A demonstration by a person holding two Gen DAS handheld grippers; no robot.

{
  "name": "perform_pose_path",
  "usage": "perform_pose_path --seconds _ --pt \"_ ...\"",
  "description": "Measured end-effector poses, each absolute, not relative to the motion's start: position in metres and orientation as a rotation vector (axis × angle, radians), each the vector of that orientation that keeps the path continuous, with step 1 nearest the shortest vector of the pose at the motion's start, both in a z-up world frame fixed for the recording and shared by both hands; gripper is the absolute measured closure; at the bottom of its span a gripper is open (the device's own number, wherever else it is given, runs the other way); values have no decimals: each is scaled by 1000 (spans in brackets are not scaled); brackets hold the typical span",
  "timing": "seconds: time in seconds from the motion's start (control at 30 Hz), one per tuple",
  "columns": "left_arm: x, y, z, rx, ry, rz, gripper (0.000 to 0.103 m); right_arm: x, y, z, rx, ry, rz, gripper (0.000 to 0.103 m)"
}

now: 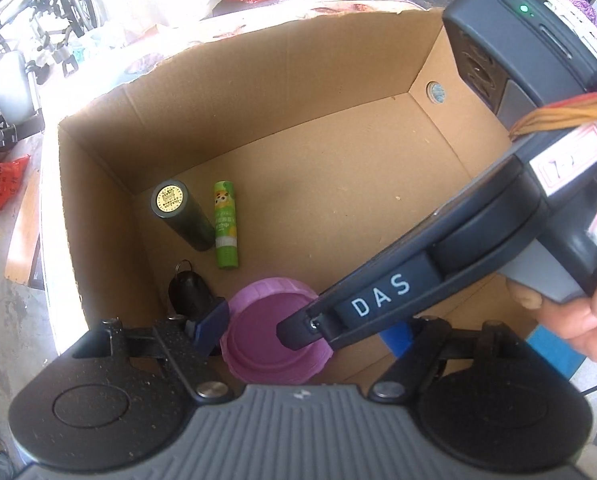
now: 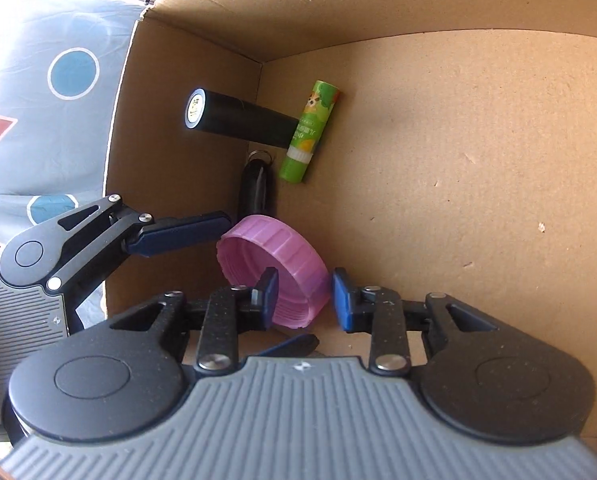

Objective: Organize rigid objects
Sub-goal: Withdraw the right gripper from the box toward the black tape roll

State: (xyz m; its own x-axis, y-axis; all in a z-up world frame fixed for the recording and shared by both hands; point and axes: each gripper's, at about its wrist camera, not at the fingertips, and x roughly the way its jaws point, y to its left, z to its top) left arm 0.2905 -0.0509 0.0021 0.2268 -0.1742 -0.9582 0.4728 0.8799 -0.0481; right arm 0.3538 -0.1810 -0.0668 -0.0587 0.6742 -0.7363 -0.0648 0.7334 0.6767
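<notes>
In the left wrist view, we see the pink lid [image 1: 270, 332] at the lower centre, on the floor of the cardboard box [image 1: 258, 92]. Our left gripper [image 1: 298, 332] stands open around it, one finger at its left edge, the other mostly hidden behind the right gripper [image 1: 298, 330], whose tip reaches over the lid.

In the right wrist view, the lid [image 2: 274, 276] leans tilted at the centre. The right gripper [image 2: 304, 296] straddles its rim, the pads apart and not pressing. We judge that the right hand is nearer.
</notes>
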Motion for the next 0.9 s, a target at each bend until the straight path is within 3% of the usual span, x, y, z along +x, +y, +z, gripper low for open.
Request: perform_pose_path --seconds 0.27,0.63,0.73,0.9 --pt "265 -41 43 215 1155 -456 18 334 -210 -19 607 1366 646 48" --pt "176 -14 98 90 892 -492 13 226 -282 70 602 1020 643 44" --pt "145 -7 99 65 843 -475 6 186 -295 82 584 933 644 44" --pt "105 -6 69 30 835 -452 5 124 -288 67 508 861 616 42"
